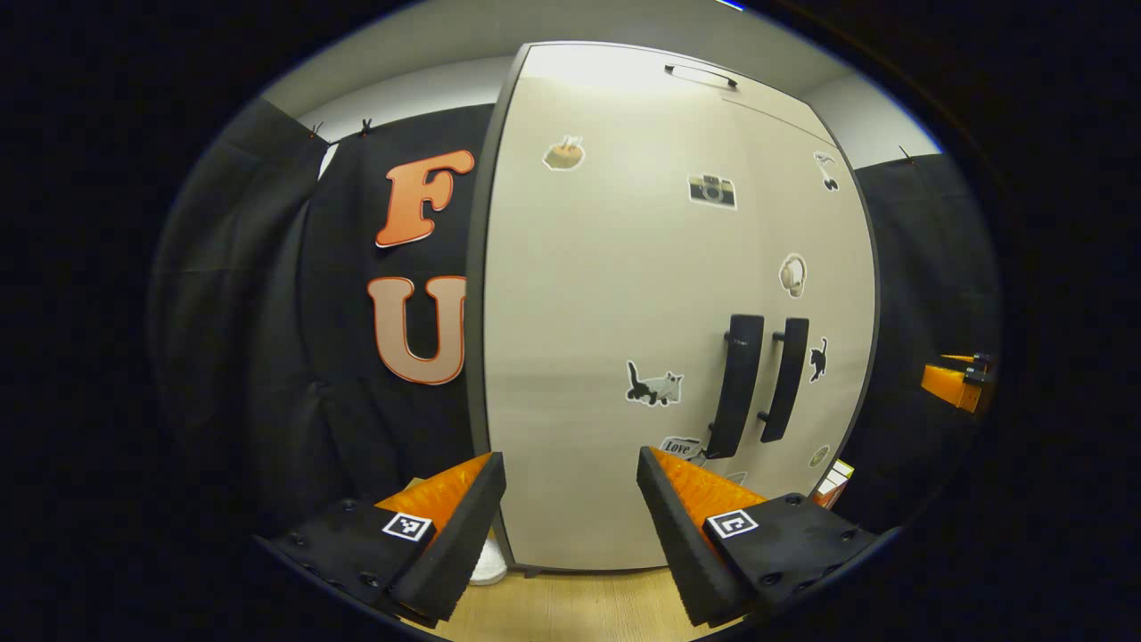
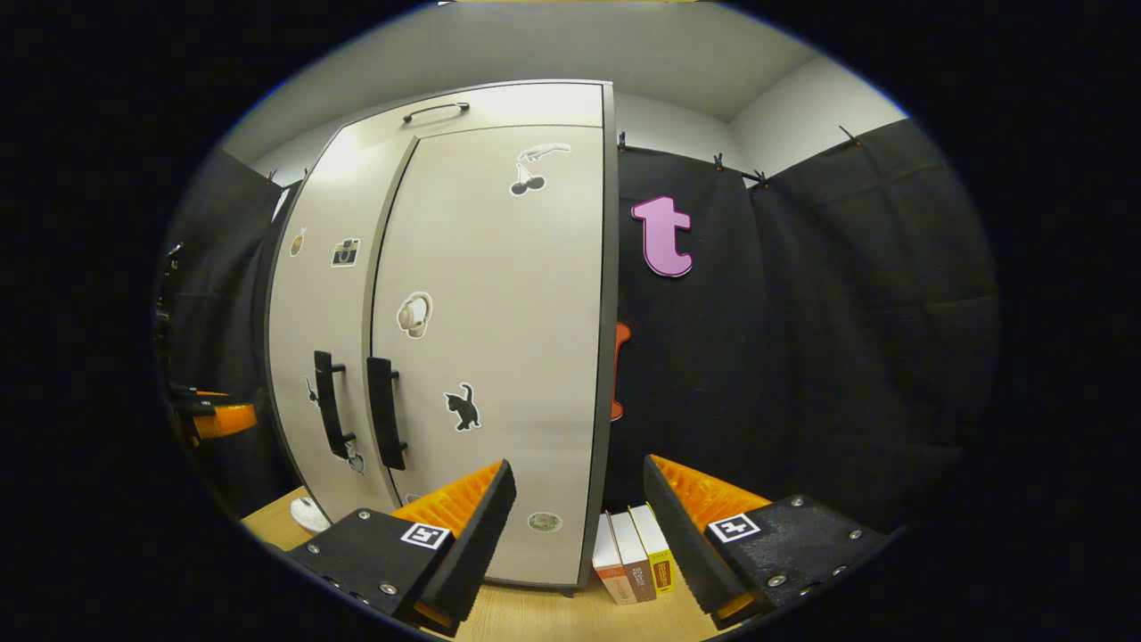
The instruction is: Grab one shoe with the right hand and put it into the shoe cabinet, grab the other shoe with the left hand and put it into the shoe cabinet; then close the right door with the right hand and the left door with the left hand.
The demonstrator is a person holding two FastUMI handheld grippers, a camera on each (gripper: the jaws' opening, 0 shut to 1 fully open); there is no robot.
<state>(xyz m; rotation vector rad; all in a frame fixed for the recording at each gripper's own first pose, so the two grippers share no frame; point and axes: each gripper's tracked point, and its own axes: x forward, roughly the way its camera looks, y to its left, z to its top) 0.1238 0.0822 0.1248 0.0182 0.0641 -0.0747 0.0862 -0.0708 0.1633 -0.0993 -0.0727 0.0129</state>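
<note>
Cream shoe cabinet (image 1: 606, 294) is showing black handles (image 1: 742, 383) and small stickers, a black-and-white cat (image 1: 655, 385) among them. Pale wood floor (image 2: 535, 615) is glowing below; white, brown and yellow books (image 2: 635, 553) are standing beside it.

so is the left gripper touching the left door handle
Apart. In the left gripper view the open left gripper sits low, and the left door handle stands up and to its right, with bare cabinet door between them.
</note>
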